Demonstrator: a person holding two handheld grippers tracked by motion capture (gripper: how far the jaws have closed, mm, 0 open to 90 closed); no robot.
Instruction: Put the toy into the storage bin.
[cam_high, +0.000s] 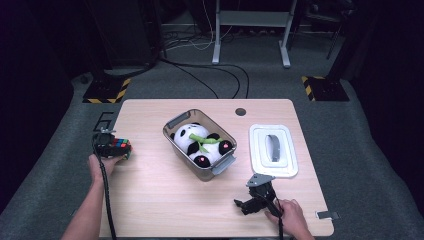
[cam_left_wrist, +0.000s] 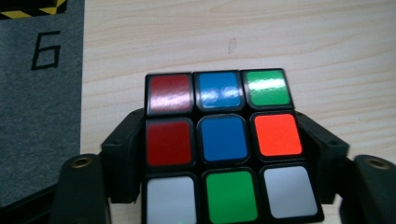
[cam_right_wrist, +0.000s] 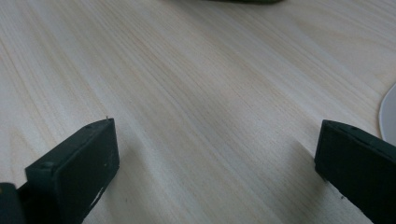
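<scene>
Black-framed puzzle cube (cam_left_wrist: 223, 149) at the table's (cam_high: 165, 200) left edge, squarely between the left gripper (cam_high: 111, 146) pads and clamped there, nearer that hand; right gripper (cam_high: 252, 202) spread wide, empty.

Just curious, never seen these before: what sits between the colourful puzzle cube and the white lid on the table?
In the high view, a clear bin holding a panda plush sits between the puzzle cube and the white lid.

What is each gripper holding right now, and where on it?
Left gripper: the puzzle cube, jaws on its two opposite sides. Right gripper: nothing, jaws open over bare table.
</scene>
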